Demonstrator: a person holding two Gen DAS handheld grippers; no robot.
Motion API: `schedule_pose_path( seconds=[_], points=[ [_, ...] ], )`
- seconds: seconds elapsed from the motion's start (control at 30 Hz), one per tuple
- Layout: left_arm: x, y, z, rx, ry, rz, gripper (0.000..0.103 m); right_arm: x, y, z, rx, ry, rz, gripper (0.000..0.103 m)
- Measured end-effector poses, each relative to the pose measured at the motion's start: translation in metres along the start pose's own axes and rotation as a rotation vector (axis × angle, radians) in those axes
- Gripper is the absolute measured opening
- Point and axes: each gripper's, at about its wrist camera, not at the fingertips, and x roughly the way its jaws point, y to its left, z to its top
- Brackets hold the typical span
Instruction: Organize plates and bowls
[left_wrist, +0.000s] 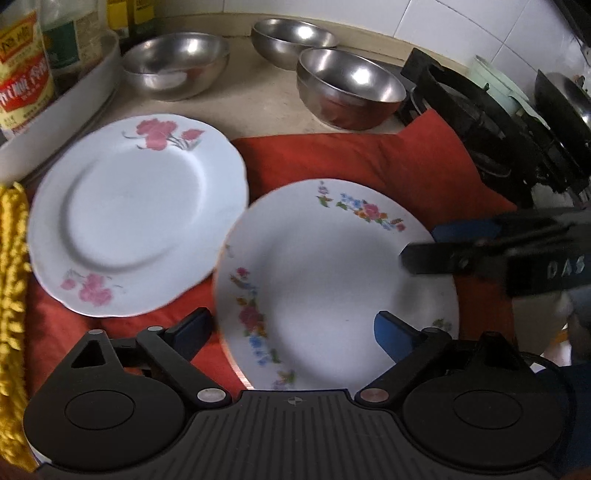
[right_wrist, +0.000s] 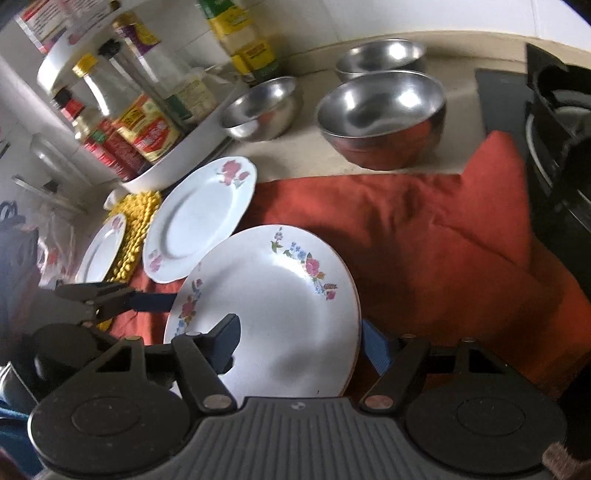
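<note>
The right hand-held gripper (right_wrist: 297, 345) holds the multicolour-flowered plate (right_wrist: 273, 306) by its near rim, one finger over the face and the other behind the edge, and the plate looks tilted, raised off the red cloth (right_wrist: 424, 236) that covers this part of the counter (right_wrist: 317, 155). The left hand-held gripper (left_wrist: 291, 332) has its jaws spread wide with nothing held; the same plate lies partly between them in the left wrist view, but the pads do not press on it. Just beside it, its rim slightly overlapped by the held plate, the pink-flowered plate (left_wrist: 136, 214) lies flat on the cloth. A third plate (right_wrist: 101, 247) sits further left beyond a yellow mat (right_wrist: 138, 225), only partly in sight. Three steel bowls (right_wrist: 384, 118) stand separately at the back of the counter, none nested inside another. Judging from this, the work is at an early stage: no stack of plates has formed and the bowls are untouched. What remains seems to be setting the held plate onto another, gathering the third, then nesting the bowls
</note>
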Motion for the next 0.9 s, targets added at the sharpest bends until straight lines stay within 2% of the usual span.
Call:
schedule_pose_path(
  seconds=[0.13, 0.2, 0.37, 0.43, 0.63, 0.9],
  points=[
    [-0.011, 0.014, -0.005, -0.017, -0.019, 0.034, 0.098, -0.007, 0.013, 0.007, -0.038, -0.056, -0.057, 0.068],
    [-0.02, 0.021, -0.006, -0.016, -0.041, 0.084, 0.098, -0.007, 0.02, 0.013, -0.06, -0.079, -0.067, 0.068],
    [-0.032, 0.043, -0.004, -0.051, -0.104, 0.263, 0.099, 0.008, 0.043, 0.035, -0.121, -0.115, -0.053, 0.068],
    [-0.034, 0.052, -0.004, -0.073, -0.119, 0.297, 0.099, 0.02, 0.053, 0.047, -0.148, -0.116, -0.051, 0.068],
    [-0.028, 0.069, 0.002, -0.113, -0.127, 0.33, 0.1, 0.057, 0.076, 0.079, -0.233, -0.115, -0.043, 0.068],
    [-0.013, 0.086, 0.012, -0.154, -0.097, 0.316, 0.1, 0.091, 0.076, 0.099, -0.224, -0.052, -0.029, 0.068]
  ],
)
